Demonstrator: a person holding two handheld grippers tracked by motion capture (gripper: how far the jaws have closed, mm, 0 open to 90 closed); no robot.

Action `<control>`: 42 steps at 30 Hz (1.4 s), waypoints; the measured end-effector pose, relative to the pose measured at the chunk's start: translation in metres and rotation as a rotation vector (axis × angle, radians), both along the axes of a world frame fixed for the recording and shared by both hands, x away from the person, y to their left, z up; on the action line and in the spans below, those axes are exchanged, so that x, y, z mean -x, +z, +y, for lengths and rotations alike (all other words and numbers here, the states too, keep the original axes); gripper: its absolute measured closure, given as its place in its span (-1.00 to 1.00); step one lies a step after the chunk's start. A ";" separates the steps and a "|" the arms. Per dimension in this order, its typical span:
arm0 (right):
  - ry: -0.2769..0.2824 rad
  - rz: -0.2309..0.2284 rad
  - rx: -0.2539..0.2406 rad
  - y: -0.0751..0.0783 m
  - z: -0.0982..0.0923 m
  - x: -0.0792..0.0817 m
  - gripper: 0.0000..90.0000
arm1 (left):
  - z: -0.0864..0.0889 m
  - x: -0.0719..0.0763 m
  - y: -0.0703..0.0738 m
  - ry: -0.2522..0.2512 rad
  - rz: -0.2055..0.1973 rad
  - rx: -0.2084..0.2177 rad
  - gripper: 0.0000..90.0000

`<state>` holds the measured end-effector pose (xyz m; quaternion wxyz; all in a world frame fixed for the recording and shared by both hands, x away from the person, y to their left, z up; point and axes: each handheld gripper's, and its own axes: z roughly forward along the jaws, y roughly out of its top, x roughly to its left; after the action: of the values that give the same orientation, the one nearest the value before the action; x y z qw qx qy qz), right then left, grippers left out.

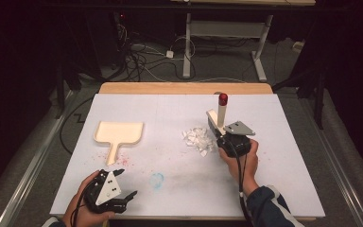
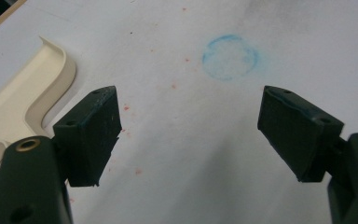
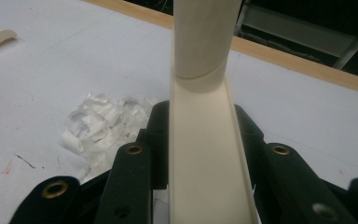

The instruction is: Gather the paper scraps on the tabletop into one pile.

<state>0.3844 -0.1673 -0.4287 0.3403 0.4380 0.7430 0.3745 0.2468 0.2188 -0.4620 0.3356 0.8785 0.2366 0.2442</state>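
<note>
1. Brush (image 1: 219, 113) of cream plastic with a red-tipped handle stands nearly upright right of the table's middle, its handle pointing up and away from the person; in the right gripper view its cream body (image 3: 205, 154) runs up between the two black jaws.
2. Right gripper (image 1: 216, 131) is clamped on the lower part of the brush, one jaw pressed against each side of it, with the person's right hand (image 1: 241, 158) wrapped around the gripper's body from below.
3. Paper scraps (image 1: 197, 139), a small heap of torn white bits, lie on the table just to the left of the brush's lower end; the pictures do not show whether the brush touches them. The right gripper view shows the heap (image 3: 103, 123) left of the jaws.
4. Dustpan (image 1: 118, 135), cream with a short handle pointing toward the person, lies flat on the left half of the table, well apart from the scraps.
5. Left gripper (image 1: 125, 182) rests at the near left corner in the person's left hand (image 1: 82, 203), its jaws standing wide apart with nothing between them, near the dustpan's handle.
6. Blue ring (image 1: 157, 179), a faint stain, marks the white table (image 1: 274, 189) between the two hands, and red specks (image 1: 125, 158) dot the surface near the dustpan's handle.
</note>
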 end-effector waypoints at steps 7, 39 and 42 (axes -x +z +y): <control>0.042 -0.012 -0.025 0.014 -0.019 0.009 0.50 | 0.000 -0.001 -0.001 -0.001 -0.002 -0.008 -0.55; 0.151 -0.008 -0.008 0.024 -0.084 0.061 0.50 | 0.023 -0.016 -0.005 0.140 0.021 -0.001 -0.54; 0.184 -0.013 -0.015 0.021 -0.083 0.065 0.50 | 0.031 -0.023 -0.008 0.193 0.031 0.014 -0.54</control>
<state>0.3197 -0.2503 -0.4075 0.3061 0.3680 0.7750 0.4126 0.2699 0.2497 -0.4698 0.3129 0.8529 0.3273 0.2600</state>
